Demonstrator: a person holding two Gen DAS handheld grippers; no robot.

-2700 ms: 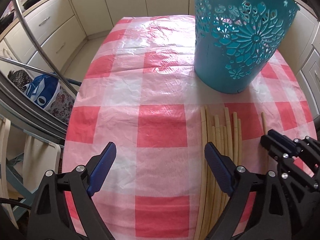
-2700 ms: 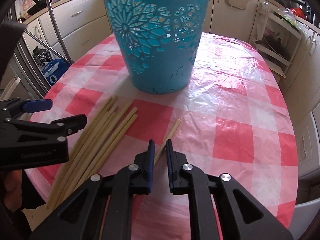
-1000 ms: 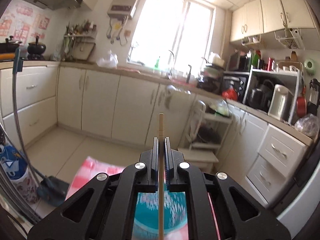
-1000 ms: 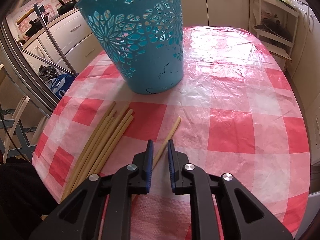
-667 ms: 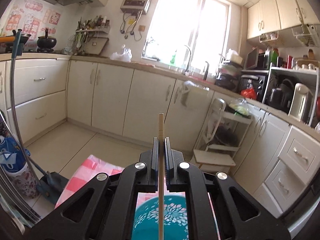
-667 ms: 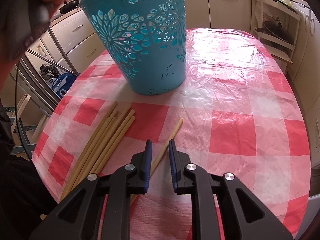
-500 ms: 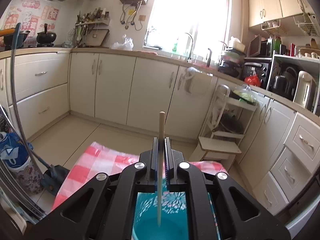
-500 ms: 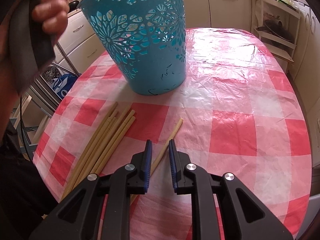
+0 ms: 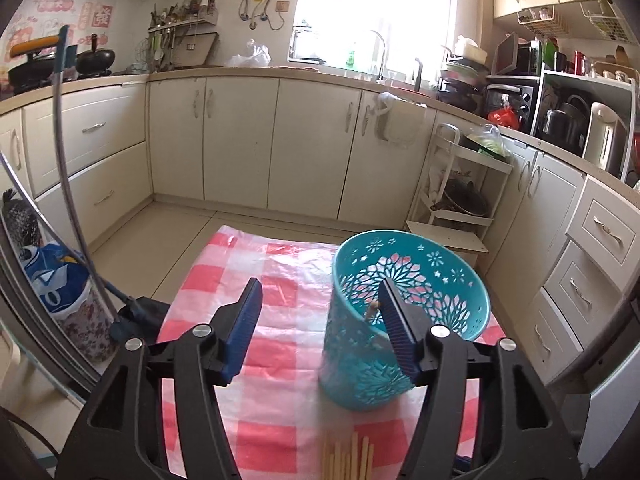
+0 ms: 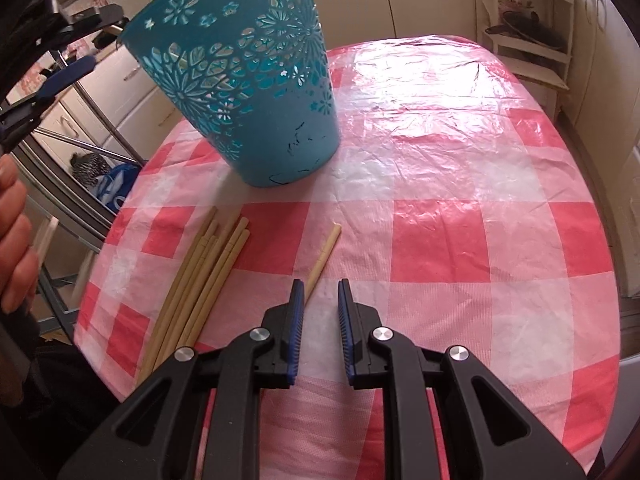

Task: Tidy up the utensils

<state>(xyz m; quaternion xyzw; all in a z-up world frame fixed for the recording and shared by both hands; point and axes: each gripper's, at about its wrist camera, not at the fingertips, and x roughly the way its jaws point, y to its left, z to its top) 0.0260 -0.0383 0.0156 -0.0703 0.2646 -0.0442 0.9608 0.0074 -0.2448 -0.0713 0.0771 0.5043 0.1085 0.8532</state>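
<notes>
While the left wrist view looks across the table toward the far kitchen cabinets (image 9: 240, 140), the left gripper (image 9: 318, 328) hangs above the red-and-white checked tablecloth (image 9: 276, 360) with its blue-padded jaws spread wide; they have just been opening, and nothing lies between them. Just right of centre stands the teal basket (image 9: 408, 312), upright on the cloth, its cut-out flower wall facing the camera. Inside it, one chopstick (image 9: 372, 312) pokes up near the near rim, its tip showing just left of the gripper's right finger. At the near edge of this view, the tips of a bundle of chopsticks (image 9: 348, 456) lie flat on the cloth, below the basket.

From the right wrist view, the right gripper (image 10: 319, 336) points down at the cloth with its jaws only slightly apart and nothing between the pads. A single loose chopstick (image 10: 324, 258) lies on the cloth just beyond them, its near end passing beside the left pad; whether it touches the pad cannot be told. Left of it, well apart from the gripper, the bundle of chopsticks lies angled toward the basket, which stands at the far left of the table. Part of a hand (image 10: 14, 240) shows at the left edge, with the left gripper's fingers (image 10: 72, 72) above it, near the basket's rim.
</notes>
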